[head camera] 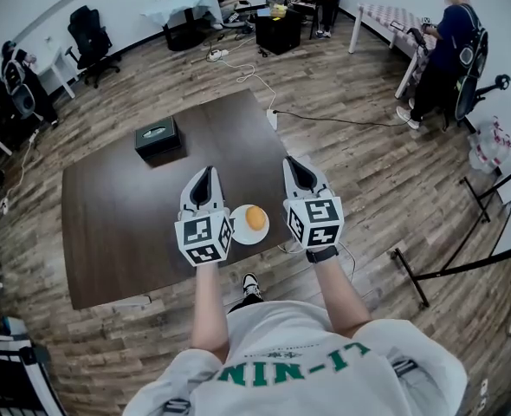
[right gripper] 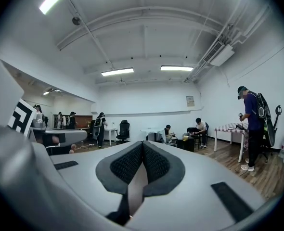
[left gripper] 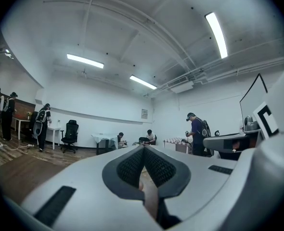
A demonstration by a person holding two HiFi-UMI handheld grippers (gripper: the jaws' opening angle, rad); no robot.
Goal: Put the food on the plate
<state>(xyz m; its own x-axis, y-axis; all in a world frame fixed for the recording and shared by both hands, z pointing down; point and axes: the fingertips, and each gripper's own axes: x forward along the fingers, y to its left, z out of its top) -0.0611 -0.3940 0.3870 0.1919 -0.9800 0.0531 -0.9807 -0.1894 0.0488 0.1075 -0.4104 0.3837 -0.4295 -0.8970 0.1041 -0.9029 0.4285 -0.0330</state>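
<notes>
A small white plate (head camera: 241, 230) sits near the front edge of the dark brown table (head camera: 126, 224), with a round orange piece of food (head camera: 255, 217) on it. My left gripper (head camera: 207, 175) hangs just left of the plate, and my right gripper (head camera: 295, 165) hangs just right of it. Both are lifted clear of the table and point away from me. In the left gripper view the left gripper (left gripper: 143, 150) has its jaws together with nothing between them. The right gripper (right gripper: 142, 146) likewise shows its jaws shut and empty. Neither gripper view shows the plate.
A black box (head camera: 158, 138) stands at the table's far left. A cable (head camera: 342, 120) and a power strip (head camera: 217, 55) lie on the wooden floor beyond. A person (head camera: 442, 50) stands at the right by a table; others sit at the back. A black stand (head camera: 463, 267) is at the right.
</notes>
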